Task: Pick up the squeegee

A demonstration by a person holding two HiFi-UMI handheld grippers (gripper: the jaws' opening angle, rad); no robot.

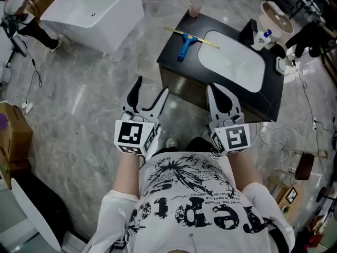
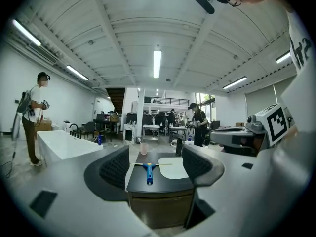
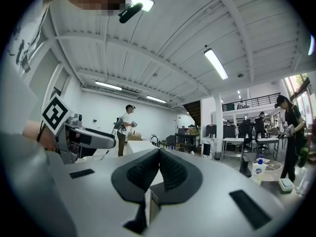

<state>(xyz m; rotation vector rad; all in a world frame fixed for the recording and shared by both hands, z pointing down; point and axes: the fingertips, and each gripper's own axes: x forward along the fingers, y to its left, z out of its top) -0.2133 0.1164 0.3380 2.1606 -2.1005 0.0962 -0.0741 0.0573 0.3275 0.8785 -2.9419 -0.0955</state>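
Note:
The squeegee, with a blue handle and a thin yellow blade, lies flat on the left part of a black vanity counter, beside a white sink basin. In the left gripper view the squeegee shows between the jaws, well ahead of them. My left gripper is open and empty, held over the floor short of the counter's near edge. My right gripper is shut on nothing, just before the counter's front edge; in the right gripper view its pads touch.
A pink cup stands at the counter's far edge; a black faucet and a soap bottle stand by the basin. A white bathtub lies at far left, a cardboard box at left. Cables run across the floor at right.

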